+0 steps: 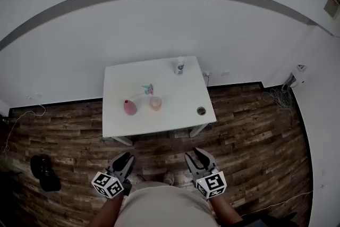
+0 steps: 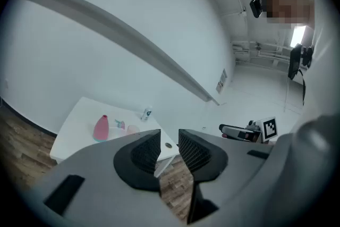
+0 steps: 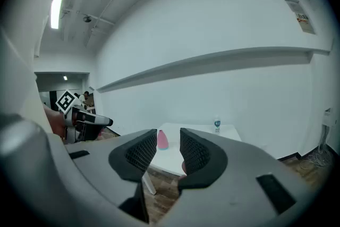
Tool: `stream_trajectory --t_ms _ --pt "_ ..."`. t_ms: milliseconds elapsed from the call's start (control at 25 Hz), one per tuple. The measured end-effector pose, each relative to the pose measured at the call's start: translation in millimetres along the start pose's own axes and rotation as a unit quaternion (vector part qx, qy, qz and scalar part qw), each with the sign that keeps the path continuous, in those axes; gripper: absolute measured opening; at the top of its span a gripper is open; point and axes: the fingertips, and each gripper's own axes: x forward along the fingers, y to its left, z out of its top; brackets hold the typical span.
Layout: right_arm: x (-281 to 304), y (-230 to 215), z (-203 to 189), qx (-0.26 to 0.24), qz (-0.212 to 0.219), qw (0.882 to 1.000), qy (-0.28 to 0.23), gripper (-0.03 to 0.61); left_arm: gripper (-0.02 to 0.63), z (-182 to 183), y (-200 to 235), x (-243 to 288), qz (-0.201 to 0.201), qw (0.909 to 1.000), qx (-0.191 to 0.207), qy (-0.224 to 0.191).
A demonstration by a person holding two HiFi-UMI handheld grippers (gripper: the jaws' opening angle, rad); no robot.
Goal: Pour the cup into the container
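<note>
On the white table (image 1: 175,114) stand a pink narrow-necked container (image 1: 129,107) and, to its right, a pale pink cup (image 1: 155,103). The left gripper view also shows the container (image 2: 101,128) and the cup (image 2: 133,128), while the right gripper view shows only the container (image 3: 162,140) between the jaws. My left gripper (image 1: 125,159) and right gripper (image 1: 194,156) hang low over the wooden floor, well short of the table. Both the left gripper (image 2: 169,142) and the right gripper (image 3: 168,140) stand open by a narrow gap with nothing between their fingers.
A small white bottle (image 1: 179,66) stands at the table's far edge, a small teal and pink item (image 1: 147,89) lies behind the cup, and a dark round hole (image 1: 201,111) sits near the right edge. A black object (image 1: 45,171) lies on the floor at left. Cables (image 1: 276,95) trail by the right wall.
</note>
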Motion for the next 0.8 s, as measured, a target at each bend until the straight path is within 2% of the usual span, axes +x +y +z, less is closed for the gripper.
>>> stream_trajectory --t_ms 400,600,800 --pt "-6.2 -1.7 -8.3 0.001 0.011 1.0 0.007 0.141 0.101 -10.8 -7.2 -5.5 0.015 0.9999 -0.006 -0.003" --pt "-9.3 -2.5 -8.0 0.018 0.024 1.0 -0.008 0.143 0.101 -16.2 -9.3 -11.0 0.024 0.9997 -0.007 -0.005" --pt "-11.0 -6.0 -10.6 0.012 0.03 0.999 -0.013 0.143 0.101 -19.3 -10.7 -14.4 0.032 0.9994 -0.007 -0.006"
